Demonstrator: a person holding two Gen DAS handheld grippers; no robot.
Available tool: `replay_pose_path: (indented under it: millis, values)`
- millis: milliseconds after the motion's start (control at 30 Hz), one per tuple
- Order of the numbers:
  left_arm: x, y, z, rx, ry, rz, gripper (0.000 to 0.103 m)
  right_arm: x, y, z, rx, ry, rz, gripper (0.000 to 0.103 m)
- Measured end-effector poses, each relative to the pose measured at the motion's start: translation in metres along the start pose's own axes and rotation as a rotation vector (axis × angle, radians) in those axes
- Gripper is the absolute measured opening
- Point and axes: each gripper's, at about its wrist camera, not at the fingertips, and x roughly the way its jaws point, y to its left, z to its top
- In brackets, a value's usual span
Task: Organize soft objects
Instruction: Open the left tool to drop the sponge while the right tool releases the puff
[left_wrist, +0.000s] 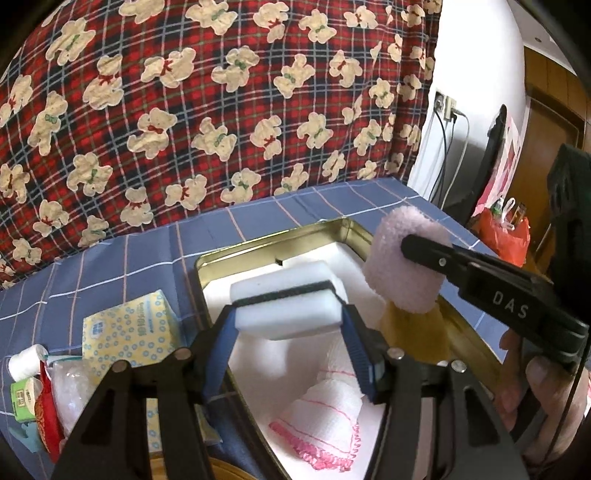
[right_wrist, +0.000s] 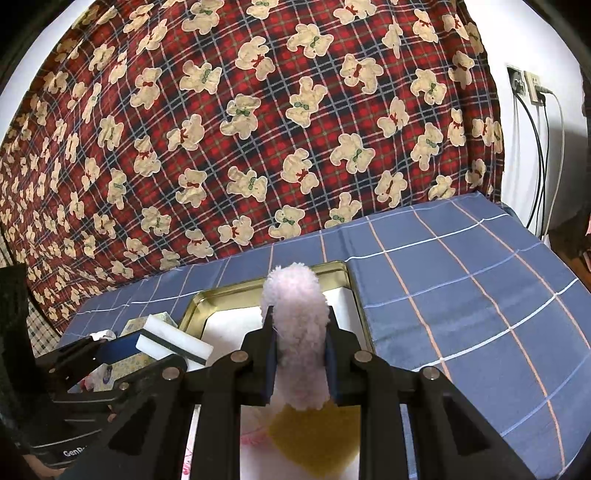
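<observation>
Both are hovering over the gold tin (left_wrist: 273, 236): the left hand-held gripper (left_wrist: 286, 321) is grasping the white sponge (left_wrist: 284, 295), the right hand-held gripper (right_wrist: 299, 363) is clenching the pink pom-pom (right_wrist: 295, 325); lowering each inside the tin before releasing should work best.

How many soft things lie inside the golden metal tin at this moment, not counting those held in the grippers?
2 that show: a yellow sponge by the right wall of the golden metal tin, and a white cloth with pink edging at its near end. The grippers may hide others.
</observation>
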Motion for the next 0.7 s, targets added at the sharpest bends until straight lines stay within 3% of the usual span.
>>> replay_pose_path:
  millis: [267, 333, 400, 433, 633, 700]
  values:
    - [0.001, -0.002, -0.001, 0.004, 0.000, -0.006, 0.057, 0.000, 0.000, 0.000, 0.000, 0.005, -0.003, 0.025]
    - [0.000, -0.003, -0.001, 0.008, -0.004, -0.002, 0.060, 0.001, -0.001, 0.000, 0.004, 0.011, -0.012, 0.035]
    - [-0.001, -0.003, -0.001, 0.011, -0.011, 0.004, 0.062, 0.002, -0.003, 0.000, 0.017, 0.018, -0.019, 0.063]
    - [-0.002, -0.003, -0.001, 0.011, -0.017, 0.002, 0.062, 0.002, -0.004, 0.000, 0.023, 0.019, -0.019, 0.065]
    - [-0.006, -0.001, 0.000, 0.010, -0.035, 0.000, 0.067, -0.001, -0.005, -0.001, 0.029, 0.004, -0.016, 0.065]
    - [-0.010, -0.001, 0.000, 0.016, -0.056, 0.007, 0.074, -0.002, -0.005, -0.001, 0.033, -0.003, -0.016, 0.065]
